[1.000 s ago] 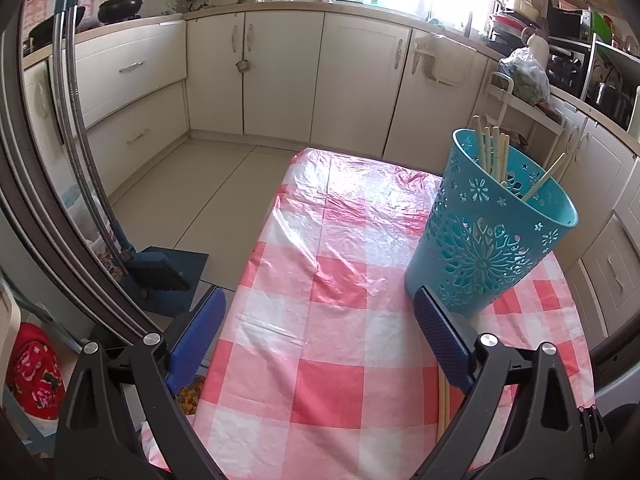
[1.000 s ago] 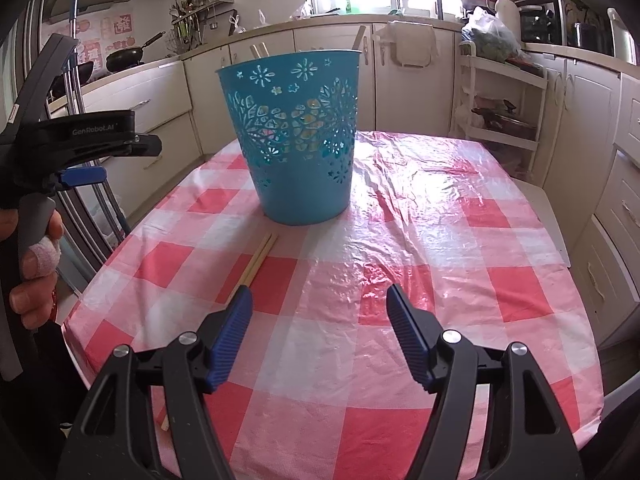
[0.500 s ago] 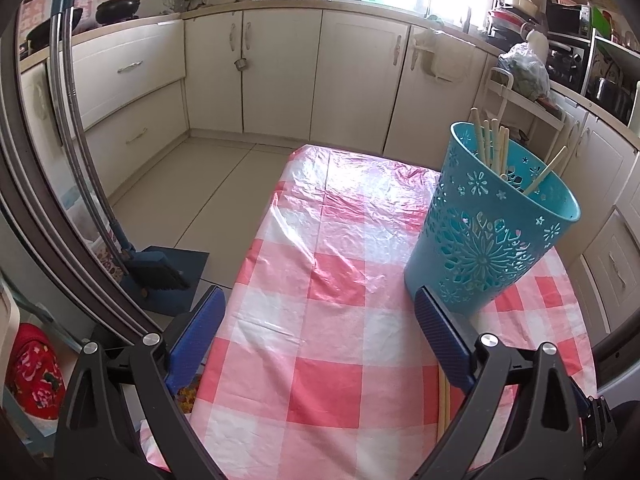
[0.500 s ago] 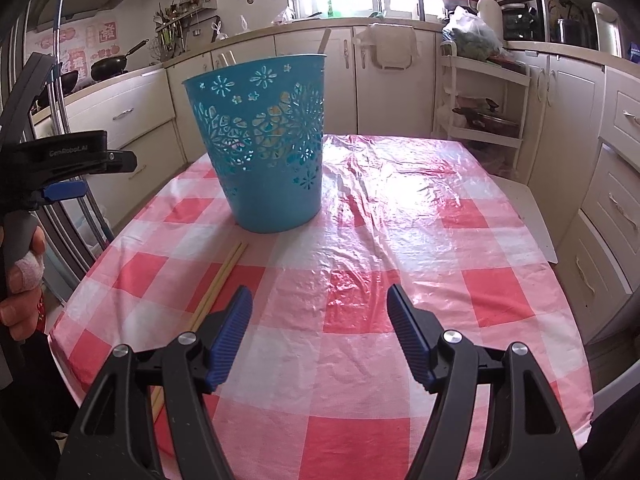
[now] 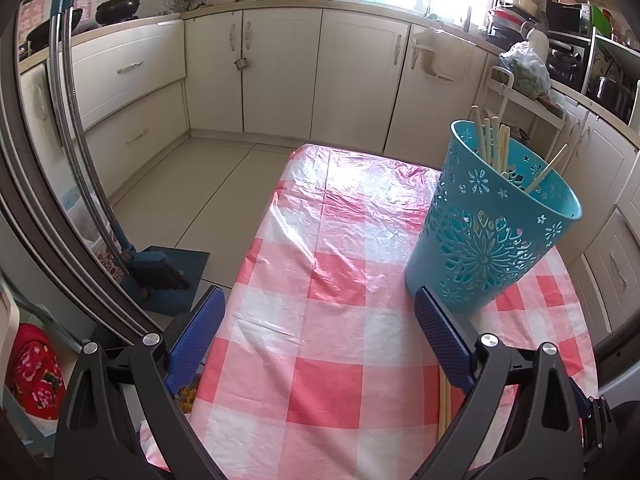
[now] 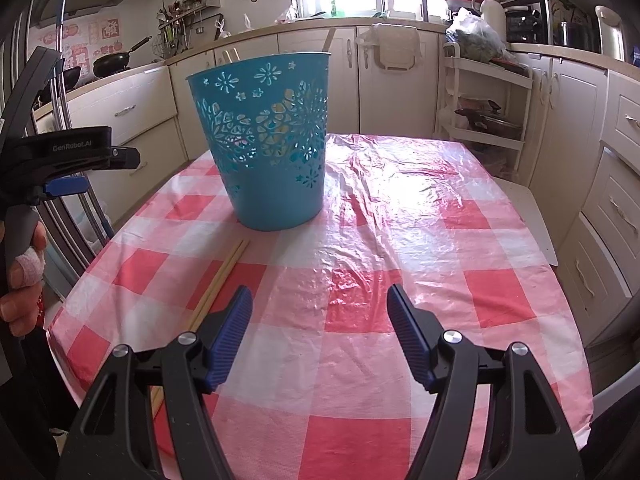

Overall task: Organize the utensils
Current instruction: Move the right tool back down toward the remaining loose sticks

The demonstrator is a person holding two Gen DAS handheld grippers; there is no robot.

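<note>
A blue perforated basket (image 5: 488, 224) stands on the red-and-white checked table (image 5: 332, 312) and holds several chopsticks (image 5: 494, 142). It also shows in the right wrist view (image 6: 272, 148). A pair of chopsticks (image 6: 220, 276) lies on the cloth in front of the basket, partly hidden behind my right gripper's left finger; its end shows in the left wrist view (image 5: 444, 404). My left gripper (image 5: 320, 320) is open and empty above the table's left part. My right gripper (image 6: 320, 316) is open and empty, just right of the loose chopsticks.
The left gripper's body and the hand holding it (image 6: 24, 276) show at the left of the right wrist view. Kitchen cabinets (image 5: 280, 72) ring the room. A broom and dustpan (image 5: 160, 276) stand on the floor left of the table. A white rack (image 6: 484, 112) stands behind the table.
The right gripper has drawn back and turned slightly, so the basket and loose chopsticks sit further right in its view. The left gripper's view has barely shifted. Both stay open.
</note>
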